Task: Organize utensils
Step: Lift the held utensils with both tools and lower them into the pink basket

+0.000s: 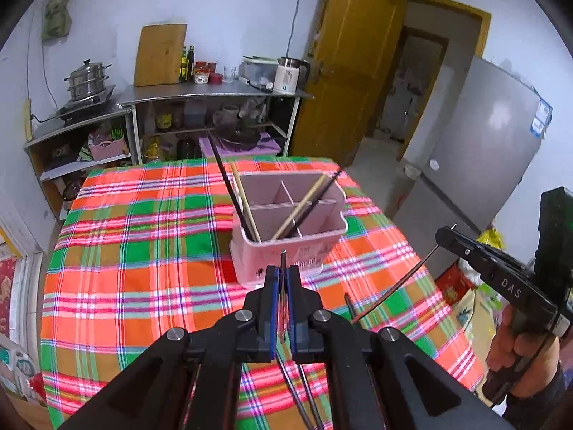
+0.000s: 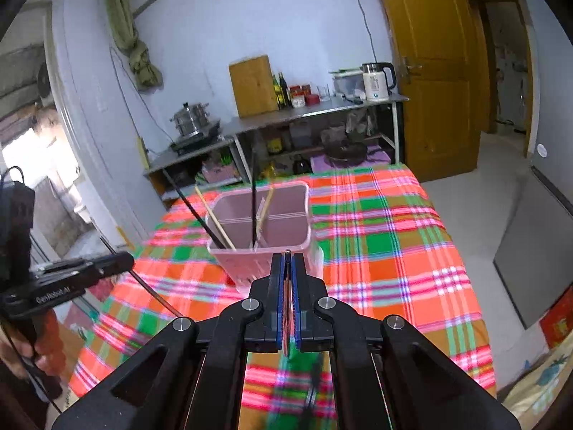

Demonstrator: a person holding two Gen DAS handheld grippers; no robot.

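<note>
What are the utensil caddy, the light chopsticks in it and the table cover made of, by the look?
Pink utensil caddy: looks like moulded plastic, matte, with thin even walls and dividers. Light chopsticks: probably wood or bamboo, pale tan, no shine. Plaid tablecloth: woven fabric likely, draping over the table edge; a coated cloth can't be ruled out.

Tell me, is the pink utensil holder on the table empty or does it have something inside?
Not empty. The pink utensil holder stands upright on the plaid tablecloth, with dark chopsticks and pale wooden ones leaning in its compartments.
</note>
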